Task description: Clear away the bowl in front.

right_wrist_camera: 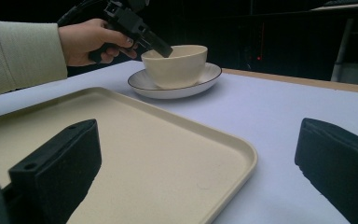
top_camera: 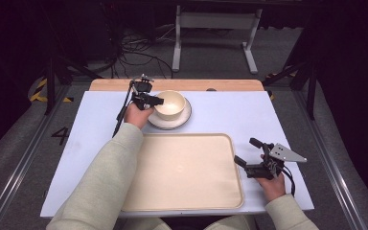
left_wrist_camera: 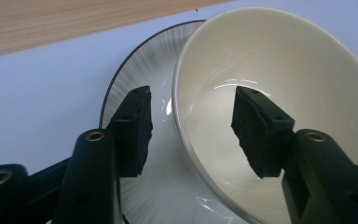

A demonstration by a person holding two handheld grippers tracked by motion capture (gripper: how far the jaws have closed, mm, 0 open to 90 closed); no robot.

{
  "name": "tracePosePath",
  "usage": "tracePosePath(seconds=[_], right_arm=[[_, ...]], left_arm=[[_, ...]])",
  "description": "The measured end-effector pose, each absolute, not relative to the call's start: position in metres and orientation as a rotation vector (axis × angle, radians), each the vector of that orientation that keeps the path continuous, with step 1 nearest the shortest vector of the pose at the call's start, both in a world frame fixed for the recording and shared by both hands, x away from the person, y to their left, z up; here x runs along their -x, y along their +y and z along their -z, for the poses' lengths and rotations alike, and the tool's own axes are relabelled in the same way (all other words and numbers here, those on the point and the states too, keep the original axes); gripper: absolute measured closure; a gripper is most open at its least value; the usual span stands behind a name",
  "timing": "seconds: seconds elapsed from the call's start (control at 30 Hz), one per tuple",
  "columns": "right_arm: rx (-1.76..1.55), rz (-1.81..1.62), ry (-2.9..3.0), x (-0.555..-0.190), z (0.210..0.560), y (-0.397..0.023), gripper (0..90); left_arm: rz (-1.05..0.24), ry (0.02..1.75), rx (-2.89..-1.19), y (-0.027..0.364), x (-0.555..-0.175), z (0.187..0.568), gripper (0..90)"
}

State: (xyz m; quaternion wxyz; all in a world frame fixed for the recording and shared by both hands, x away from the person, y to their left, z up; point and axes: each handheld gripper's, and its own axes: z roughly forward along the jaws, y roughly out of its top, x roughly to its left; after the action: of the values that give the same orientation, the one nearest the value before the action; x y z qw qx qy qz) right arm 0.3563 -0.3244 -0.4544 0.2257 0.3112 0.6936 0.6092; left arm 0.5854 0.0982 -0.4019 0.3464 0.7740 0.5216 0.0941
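A cream bowl (top_camera: 170, 103) (left_wrist_camera: 284, 60) (right_wrist_camera: 177, 67) stands on a white plate with a dark rim (top_camera: 184, 117) (left_wrist_camera: 140, 65) (right_wrist_camera: 205, 77) at the far middle of the table. My left gripper (top_camera: 158, 100) (left_wrist_camera: 191, 116) (right_wrist_camera: 161, 49) straddles the bowl's left rim, one pad outside over the plate and one pad inside. Gaps show between both pads and the bowl's wall, so it is open. A large cream tray (top_camera: 187, 172) (right_wrist_camera: 144, 154) lies bare at the near middle. My right gripper (top_camera: 244, 149) (right_wrist_camera: 198, 154) rests open beside the tray's right edge, holding nothing.
The pale table top (top_camera: 235, 112) ends in a wooden strip (top_camera: 220, 85) (left_wrist_camera: 51, 23) along its far edge. Beyond it stand a white table frame (top_camera: 215, 21) and loose cables (top_camera: 134, 52) on the floor.
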Motion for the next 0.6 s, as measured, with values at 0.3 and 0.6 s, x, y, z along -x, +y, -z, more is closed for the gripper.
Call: tracePosePath(seconds=[0.3, 0.6], right_arm=[[-0.856, -1.683, 1.914, -0.3562, 0.4545, -0.3243, 0.7], [-0.854, -1.685, 1.918, -0.3562, 0.4545, -0.324, 0.9]], left_arm=[[-0.222, 1.415, -2.025, 0.0929, -0.5876, 0.4045, 70.0], [-0.203, 1.508, -2.025, 0.0915, -0.5929, 0.4027, 79.7]])
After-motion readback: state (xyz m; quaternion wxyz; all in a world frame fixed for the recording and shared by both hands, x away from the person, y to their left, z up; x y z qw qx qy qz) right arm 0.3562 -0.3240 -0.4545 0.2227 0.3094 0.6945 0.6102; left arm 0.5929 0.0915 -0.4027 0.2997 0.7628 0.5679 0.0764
